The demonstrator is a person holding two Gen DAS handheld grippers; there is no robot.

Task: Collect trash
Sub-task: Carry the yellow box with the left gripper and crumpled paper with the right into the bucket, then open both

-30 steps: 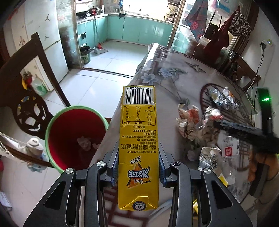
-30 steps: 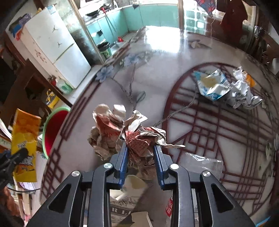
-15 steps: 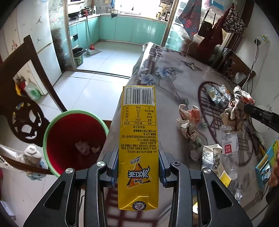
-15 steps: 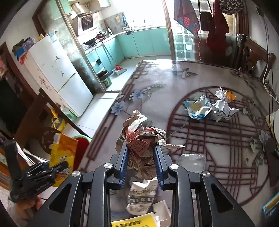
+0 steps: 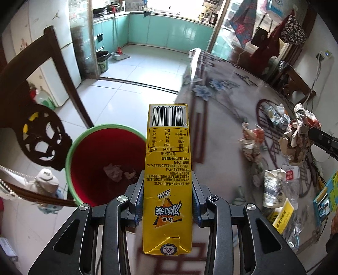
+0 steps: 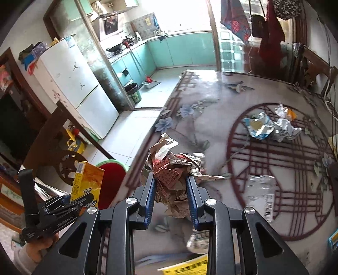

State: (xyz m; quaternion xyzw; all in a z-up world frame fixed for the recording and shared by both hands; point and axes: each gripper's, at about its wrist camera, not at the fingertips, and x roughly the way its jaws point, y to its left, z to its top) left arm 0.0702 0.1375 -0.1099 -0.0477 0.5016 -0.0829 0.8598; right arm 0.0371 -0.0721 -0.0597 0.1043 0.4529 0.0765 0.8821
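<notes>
The floor (image 5: 118,93) is of pale tiles. At the far end stand turquoise kitchen cabinets (image 5: 169,36) under a bright window (image 6: 186,14). A white refrigerator (image 6: 78,88) is at the left wall, and a dark carved wooden chair (image 5: 42,127) near it. A floral cloth covers the dining table (image 6: 211,105).

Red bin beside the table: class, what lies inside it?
Inside the red bin lie a few crumpled paper scraps. The yellow carton in the left gripper covers its right side.
</notes>
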